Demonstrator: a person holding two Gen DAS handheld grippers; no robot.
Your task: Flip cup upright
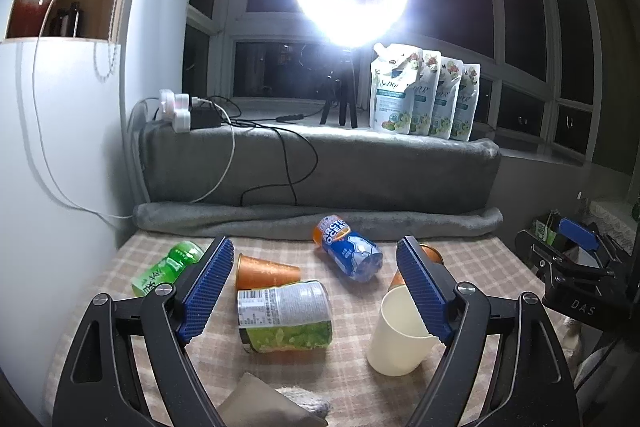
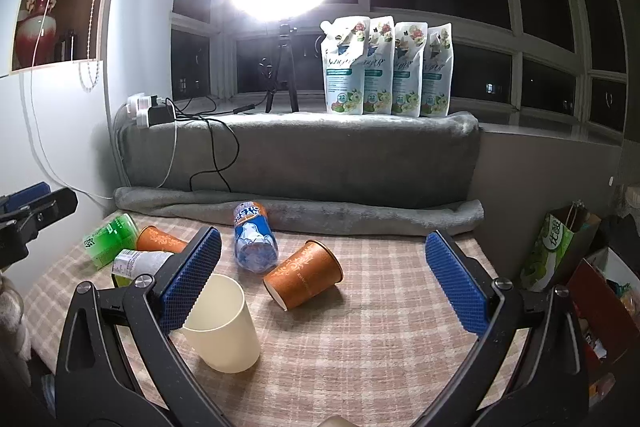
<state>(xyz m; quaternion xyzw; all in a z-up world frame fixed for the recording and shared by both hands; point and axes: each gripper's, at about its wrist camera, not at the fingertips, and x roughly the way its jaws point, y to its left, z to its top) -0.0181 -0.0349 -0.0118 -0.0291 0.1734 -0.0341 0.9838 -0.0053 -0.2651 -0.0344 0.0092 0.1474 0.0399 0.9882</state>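
Note:
A cream plastic cup (image 1: pixel 400 335) stands upright on the checked tablecloth, mouth up; it also shows in the right wrist view (image 2: pixel 224 327). Two orange paper cups lie on their sides: one at the left (image 1: pixel 266 271) (image 2: pixel 160 239), one in the middle (image 2: pixel 306 275), mostly hidden behind the finger in the left wrist view (image 1: pixel 430 251). My left gripper (image 1: pixel 316 287) is open and empty above the table, its right finger (image 1: pixel 424 291) in front of the cream cup. My right gripper (image 2: pixel 324 279) is open and empty, its left finger (image 2: pixel 192 275) over the cream cup's rim.
A green-labelled can (image 1: pixel 284 315), a green bottle (image 1: pixel 168 267) and a blue Arctic Ocean bottle (image 1: pixel 348 251) lie on the tablecloth (image 2: pixel 380 327). A grey blanket roll (image 2: pixel 300 211) borders the back. A ring light and several pouches stand on the sill. Bags and boxes (image 2: pixel 560 259) sit right.

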